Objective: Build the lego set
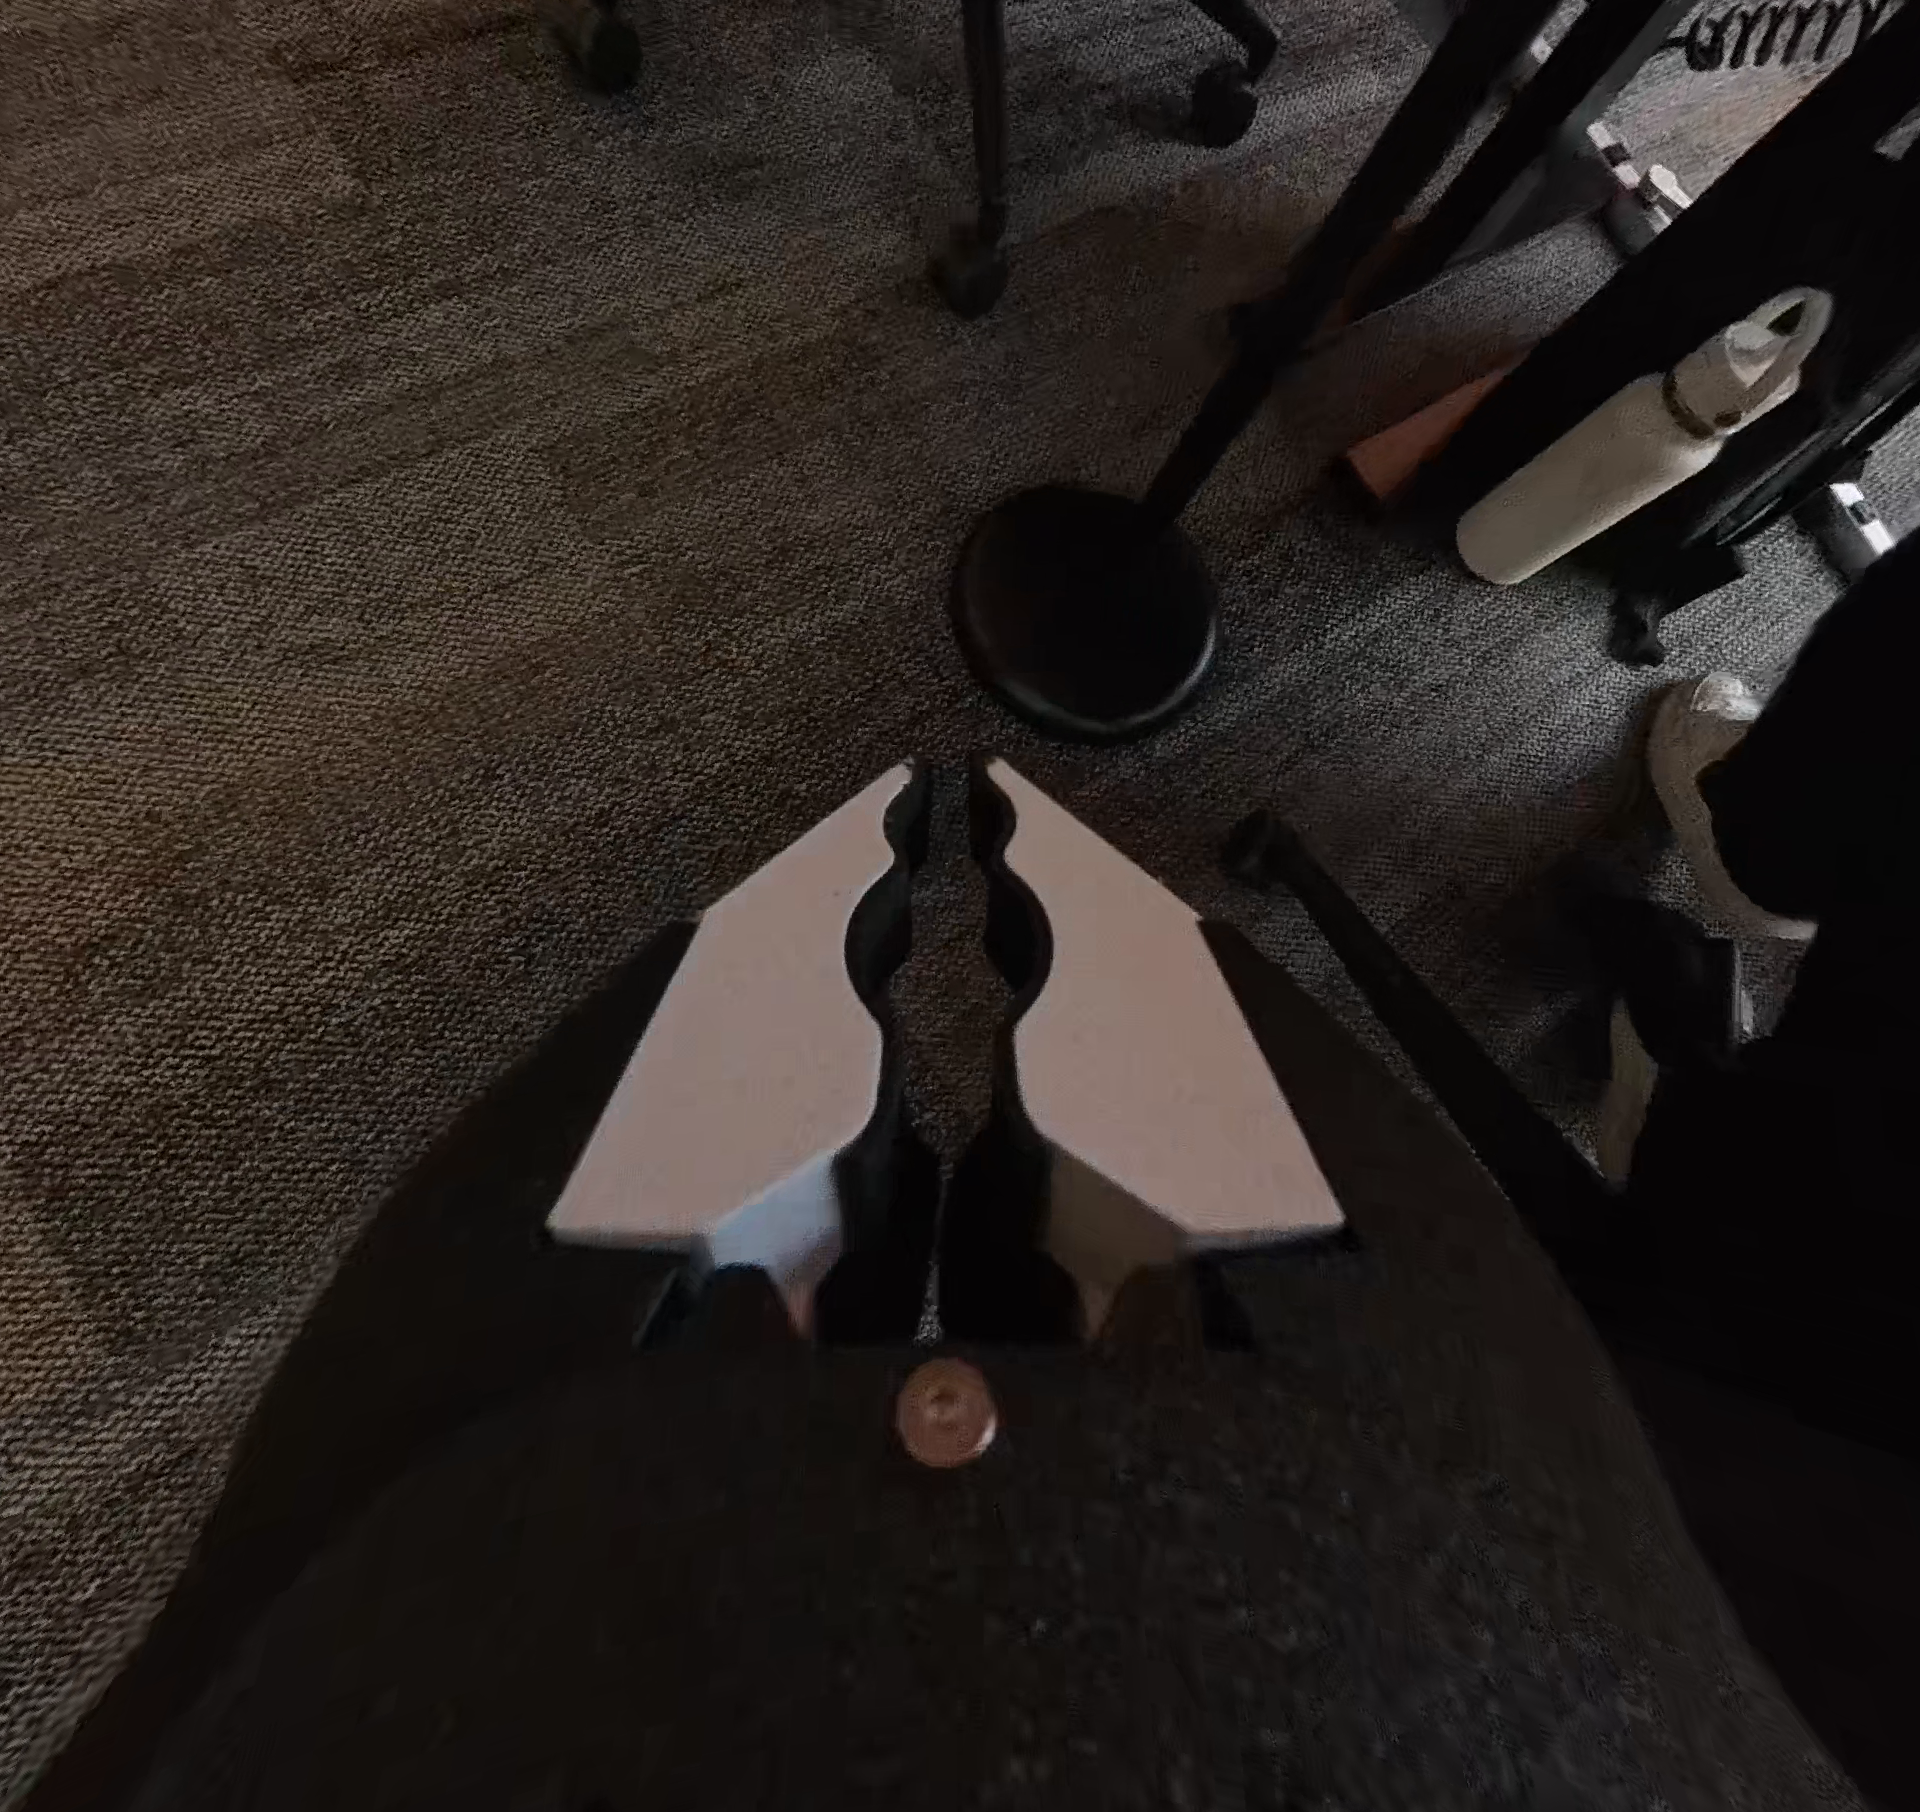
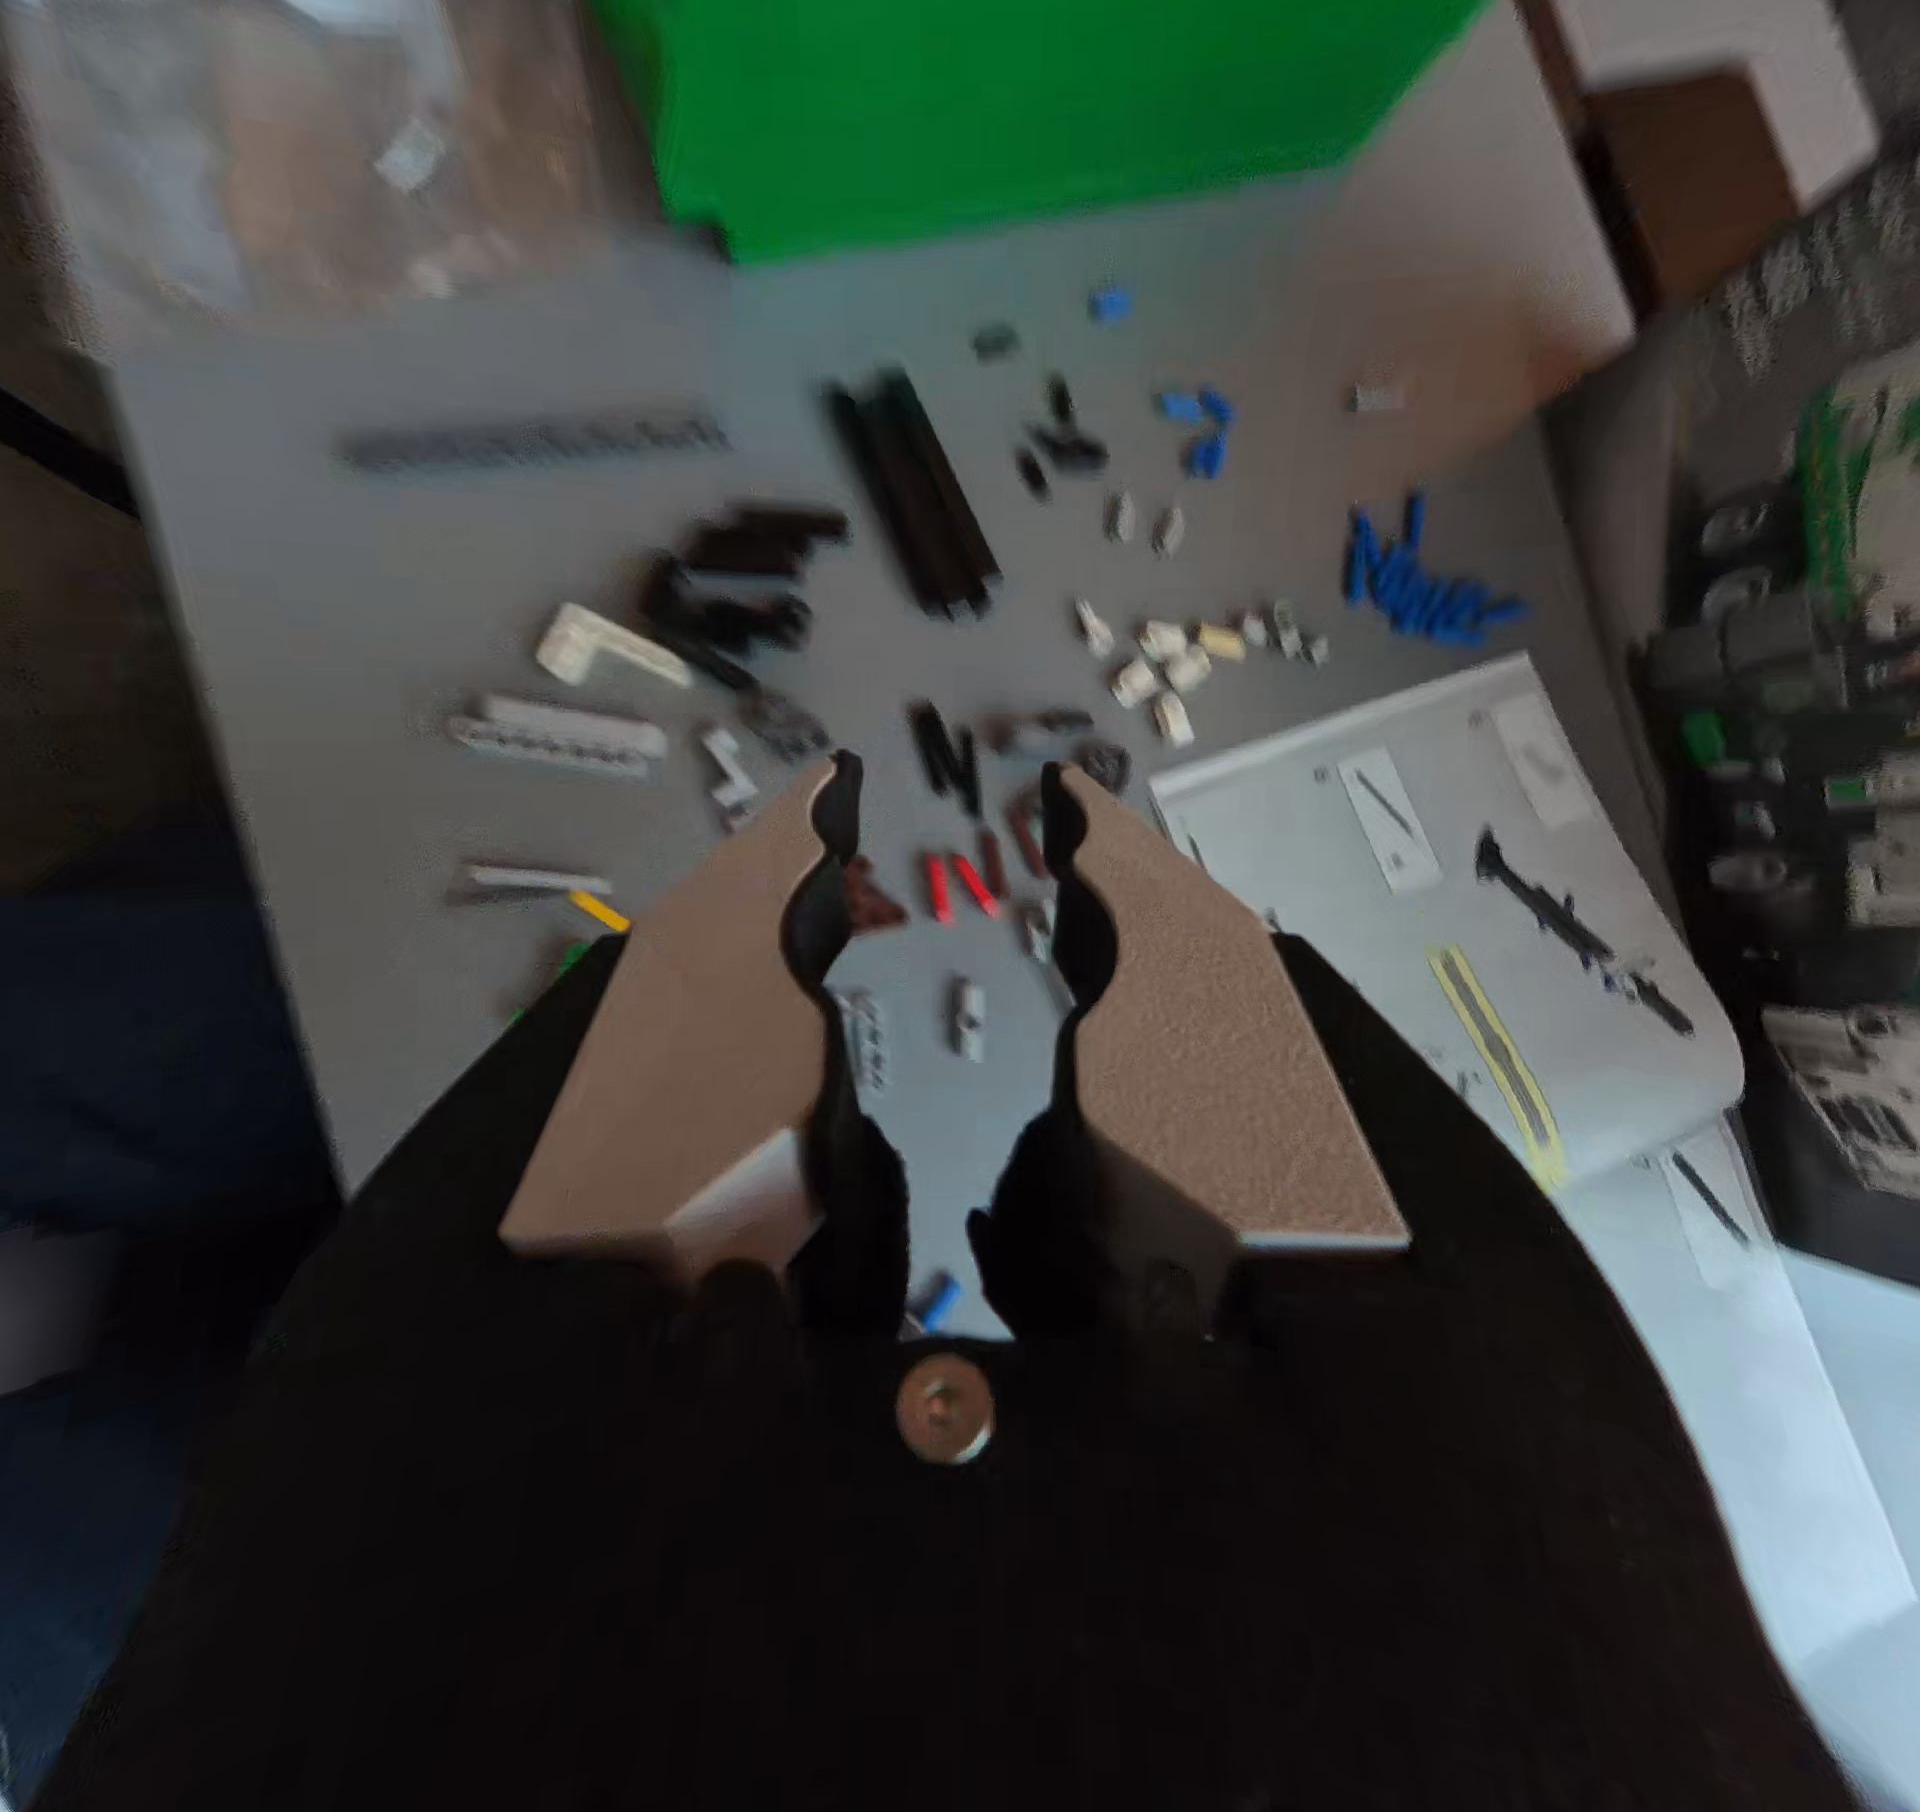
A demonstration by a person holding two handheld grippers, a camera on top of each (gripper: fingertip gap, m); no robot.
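Over the grey counter point(image 2: 416, 536) hangs the right tool point(image 2: 951, 786), fingers spread wide and holding nothing, with the scattered lego pieces point(image 2: 1164, 661) lying below and ahead of it: black beams point(image 2: 914, 495), blue pins point(image 2: 1413, 578), and red pins point(image 2: 961, 884) right between the fingertips. A green box point(image 2: 1039, 100) stands at the counter's far side, and the open instruction booklet point(image 2: 1455, 910) lies to the right. Meanwhile the left tool point(image 1: 951, 775) points down at the carpet point(image 1: 416, 619), nearly closed on nothing, near a round black stand base point(image 1: 1086, 609) and a white bottle point(image 1: 1621, 443).
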